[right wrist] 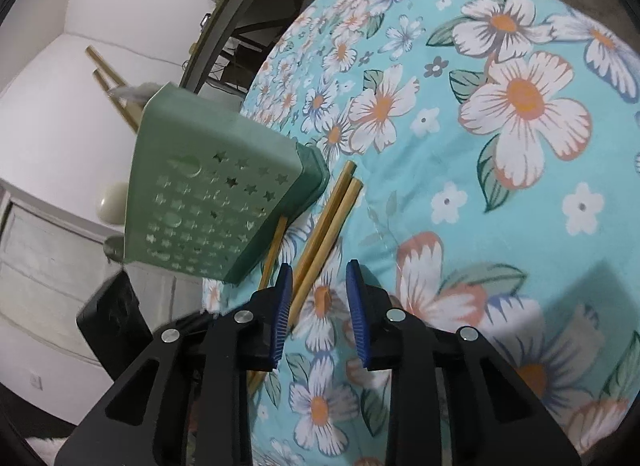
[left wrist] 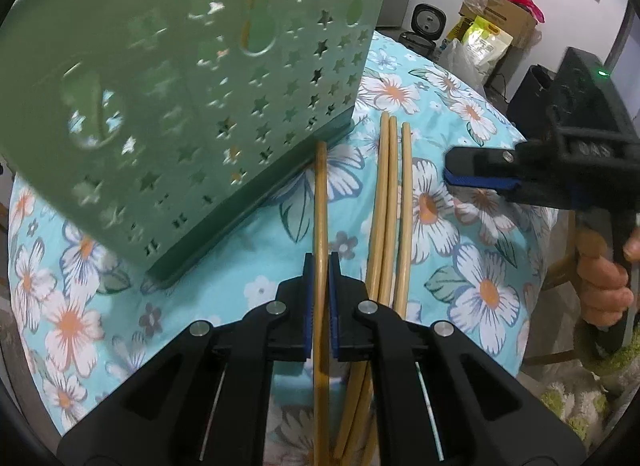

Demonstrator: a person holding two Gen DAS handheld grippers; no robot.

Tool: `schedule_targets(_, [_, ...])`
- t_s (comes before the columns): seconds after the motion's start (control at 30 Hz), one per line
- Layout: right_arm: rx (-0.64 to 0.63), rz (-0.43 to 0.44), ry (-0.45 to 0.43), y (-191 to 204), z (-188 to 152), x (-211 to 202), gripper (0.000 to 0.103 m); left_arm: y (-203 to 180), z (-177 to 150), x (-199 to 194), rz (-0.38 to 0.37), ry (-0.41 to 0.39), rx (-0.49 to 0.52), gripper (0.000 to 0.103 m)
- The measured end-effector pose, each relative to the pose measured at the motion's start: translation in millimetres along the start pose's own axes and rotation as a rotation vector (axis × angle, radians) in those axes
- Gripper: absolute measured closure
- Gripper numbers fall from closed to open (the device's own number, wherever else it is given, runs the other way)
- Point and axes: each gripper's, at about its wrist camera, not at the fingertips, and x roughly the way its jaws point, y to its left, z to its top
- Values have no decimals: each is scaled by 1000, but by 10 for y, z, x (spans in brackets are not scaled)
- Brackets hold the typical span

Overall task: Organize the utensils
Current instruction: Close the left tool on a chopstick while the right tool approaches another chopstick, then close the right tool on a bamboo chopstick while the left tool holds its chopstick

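Since the green holder (left wrist: 192,105) fills the upper left of the left wrist view, start there: perforated plastic caddy w/ star cut-outs, standing on the floral tablecloth (left wrist: 460,266); in the right wrist view it sits left of centre (right wrist: 200,201) w/ a few chopstick ends sticking out its top at upper left. Prob. light, rigid, tips easily if bumped.

Next, three loose bamboo chopsticks (left wrist: 390,205) lie side by side just right of centre, on the cloth, near the holder's base. Thin, stiff, light, smooth and round, so likely to roll or swivel in a pinch.

One single chopstick (left wrist: 321,225) runs up frame centre, far tip at the holder's bottom edge. Left gripper (left wrist: 321,266) is clamped on it, pads touching both sides, around mid-length — decent balance pt, less pivoting.

Right gripper (right wrist: 320,298), lower centre of its own view, jaws apart, holding nothing, hovering above the cloth beside the loose sticks.
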Motion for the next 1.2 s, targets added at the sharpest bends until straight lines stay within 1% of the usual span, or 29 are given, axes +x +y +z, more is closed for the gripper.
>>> schedule_targets(0.17, [60, 26, 13, -45, 120, 142, 80, 11, -140, -120, 10, -1, 3, 97])
schedule_targets(0.27, [96, 26, 26, -72, 164, 254, 85, 33, -230, -205, 18, -2, -3, 97])
schedule_targets(0.57, [125, 26, 21, -78, 211, 425, 93, 116, -505, -392, 48, -6, -47, 97])
schedule_targets(0.73, [140, 47, 24, -108, 190, 387, 94, 198, -585, -452, 56, -7, -76, 97])
schedule_targets(0.87, [140, 50, 33, -141, 138, 282, 94, 229, -627, -490, 54, -5, -86, 97])
schedule_targets(1.0, [171, 57, 43, -234, 93, 123, 94, 247, -616, -489, 55, -1, -86, 97])
schedule_targets(1.1, [175, 43, 33, -299, 57, -26, 94, 272, -593, -464, 53, 11, -87, 97])
schedule_targets(1.13, [174, 34, 29, -321, 49, -67, 93, 249, -541, -409, 52, 18, -87, 97])
schedule_targets(1.2, [182, 38, 32, -359, 36, -85, 93, 250, -525, -387, 50, 29, -85, 97])
